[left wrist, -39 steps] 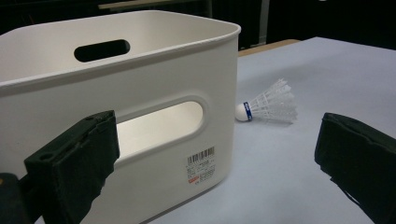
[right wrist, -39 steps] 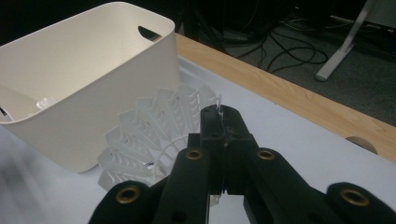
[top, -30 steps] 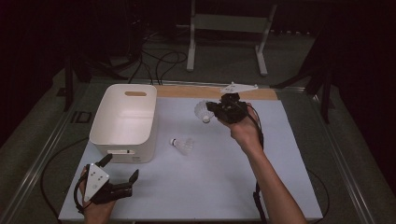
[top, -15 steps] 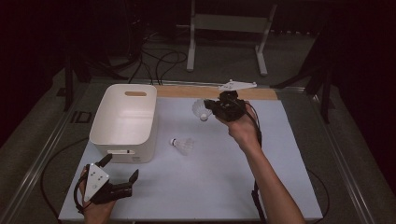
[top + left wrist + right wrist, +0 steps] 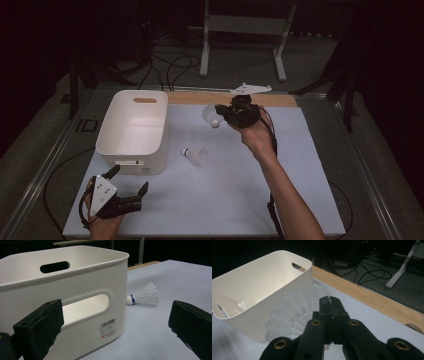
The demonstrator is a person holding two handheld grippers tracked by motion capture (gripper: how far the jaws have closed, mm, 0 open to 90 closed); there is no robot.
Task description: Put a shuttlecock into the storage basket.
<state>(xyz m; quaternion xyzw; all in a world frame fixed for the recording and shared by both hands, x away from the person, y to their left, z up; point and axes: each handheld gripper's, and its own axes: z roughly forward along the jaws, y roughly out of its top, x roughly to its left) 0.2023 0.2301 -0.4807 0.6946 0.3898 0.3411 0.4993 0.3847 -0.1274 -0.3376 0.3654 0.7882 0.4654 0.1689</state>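
Shuttlecocks are going into the white bin [image 5: 131, 131], and the carry of one is the step in hand. The right gripper [image 5: 224, 114] is clamped on the feather skirt of a shuttlecock [image 5: 212, 116], holding it above the table [image 5: 300, 175] just to the right of the bin's far end; in the right gripper view the jaws stand pressed together on the skirt's edge [image 5: 294, 312], with the bin's open mouth [image 5: 257, 287] ahead and a pale item, too unclear to name, already lying inside. A second shuttlecock [image 5: 195, 154] lies on its side on the table just beside the bin's right wall. The left gripper [image 5: 131, 192] rests near the front-left corner, jaws spread wide and empty. Next, I judge, the right hand must travel leftward over the rim, then part its jaws so the shuttlecock drops inside.
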